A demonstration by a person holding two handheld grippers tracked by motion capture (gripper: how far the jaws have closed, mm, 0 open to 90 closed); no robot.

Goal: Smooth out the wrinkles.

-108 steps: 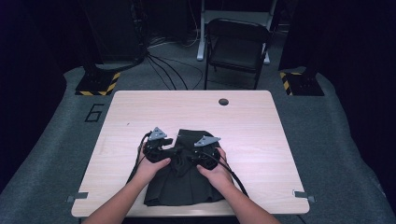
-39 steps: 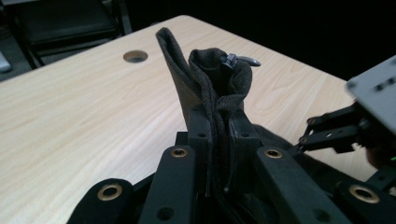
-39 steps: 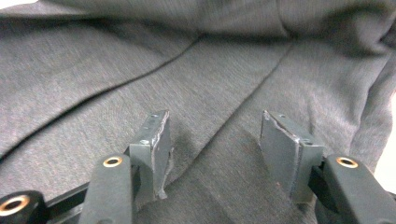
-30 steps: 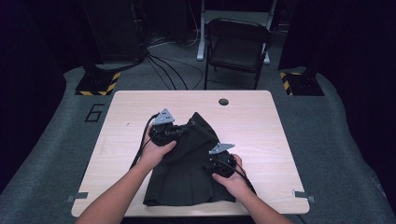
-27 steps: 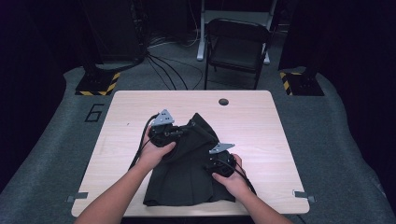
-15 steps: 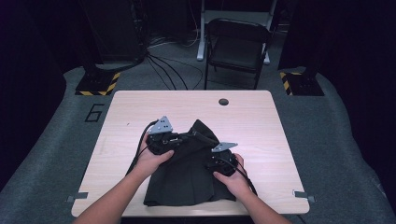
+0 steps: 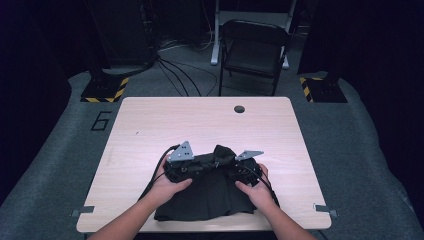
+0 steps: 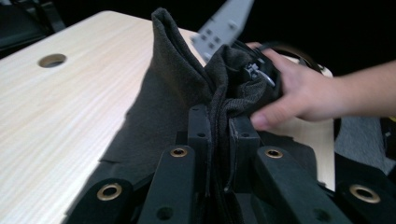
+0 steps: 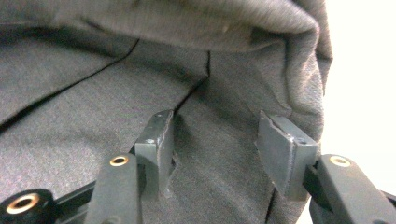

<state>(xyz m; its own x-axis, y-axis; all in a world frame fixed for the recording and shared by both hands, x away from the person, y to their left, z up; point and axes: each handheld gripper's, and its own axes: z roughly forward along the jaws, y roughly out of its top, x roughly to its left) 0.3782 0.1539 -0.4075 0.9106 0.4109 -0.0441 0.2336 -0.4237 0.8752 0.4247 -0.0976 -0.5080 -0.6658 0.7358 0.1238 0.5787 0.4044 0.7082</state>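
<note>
Dark grey garment (image 7: 210, 192) spread on the near half of the light wooden table (image 7: 150, 120), hem toward the front edge, top part bunched and lifted into a ridge between the two grippers. Left gripper (image 8: 219, 135) pressed together on a raised fold of the cloth, fabric pinched flat between the pads (image 8: 200, 135) and rising in a peak beyond them. In the high view, left gripper (image 7: 192, 167) lying level at the left of the ridge, grey plate on top. Right gripper (image 9: 215, 149) with jaws apart, just been closing, pads (image 9: 156, 140) resting on the cloth with fabric lying between them, not clamped. Right gripper (image 7: 240, 167) at the right of the ridge, close to the left one. Right hand (image 8: 299, 95) wrapped round its gripper body, thumb against the cloth. Round cable hole (image 7: 239, 109) near the far edge, well apart from the garment. Folding chair (image 7: 255, 52) beyond the table.
</note>
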